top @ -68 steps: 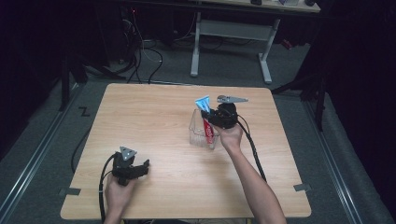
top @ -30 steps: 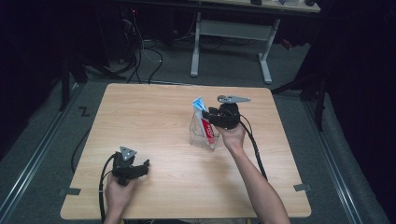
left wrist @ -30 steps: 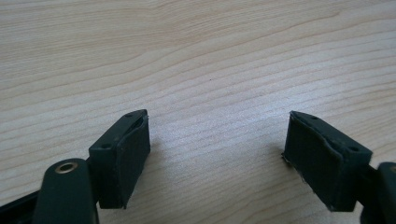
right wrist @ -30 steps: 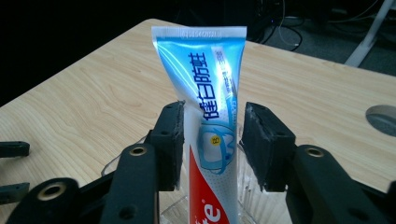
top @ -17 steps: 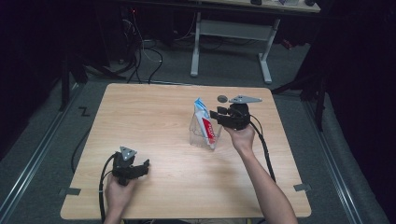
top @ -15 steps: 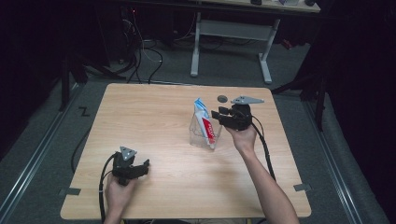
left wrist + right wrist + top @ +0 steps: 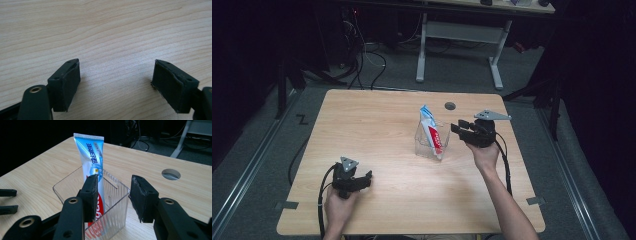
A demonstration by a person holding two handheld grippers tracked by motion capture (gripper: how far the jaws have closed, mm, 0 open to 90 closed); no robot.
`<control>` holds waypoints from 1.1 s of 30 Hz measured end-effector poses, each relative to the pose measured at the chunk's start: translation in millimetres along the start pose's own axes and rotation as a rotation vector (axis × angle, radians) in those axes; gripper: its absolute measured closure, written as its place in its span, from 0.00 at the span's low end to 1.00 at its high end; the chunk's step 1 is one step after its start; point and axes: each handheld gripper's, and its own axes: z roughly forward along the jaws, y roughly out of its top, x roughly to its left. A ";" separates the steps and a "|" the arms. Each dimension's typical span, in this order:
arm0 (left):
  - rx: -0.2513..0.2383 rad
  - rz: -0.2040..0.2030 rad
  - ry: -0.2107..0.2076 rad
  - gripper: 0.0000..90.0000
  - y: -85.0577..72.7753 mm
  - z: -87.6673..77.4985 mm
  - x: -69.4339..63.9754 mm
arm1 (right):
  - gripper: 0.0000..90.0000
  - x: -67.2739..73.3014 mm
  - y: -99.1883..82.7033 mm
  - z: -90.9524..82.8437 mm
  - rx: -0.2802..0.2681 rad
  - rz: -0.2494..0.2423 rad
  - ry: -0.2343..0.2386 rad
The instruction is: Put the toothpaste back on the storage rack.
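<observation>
Resting low at the near edge of the table [image 7: 377, 115], the left gripper [image 7: 354, 181] has its jaws spread over bare wood. Farther out, the right gripper [image 7: 460, 128] sits just beside the clear container [image 7: 430, 145], jaws parted and empty. Judging by this, the toothpaste tube [image 7: 93, 165] standing upright inside means placement looks done, with only pulling away left.

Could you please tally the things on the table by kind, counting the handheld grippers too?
Toothpaste tube: 1
Clear plastic container: 1
Handheld grippers: 2, the left gripper and the right gripper
Total: 4
</observation>
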 end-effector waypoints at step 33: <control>0.000 0.000 0.001 0.25 0.0 0.0 -0.1 | 0.63 -15.0 -40.2 -39.7 -0.037 0.086 -0.032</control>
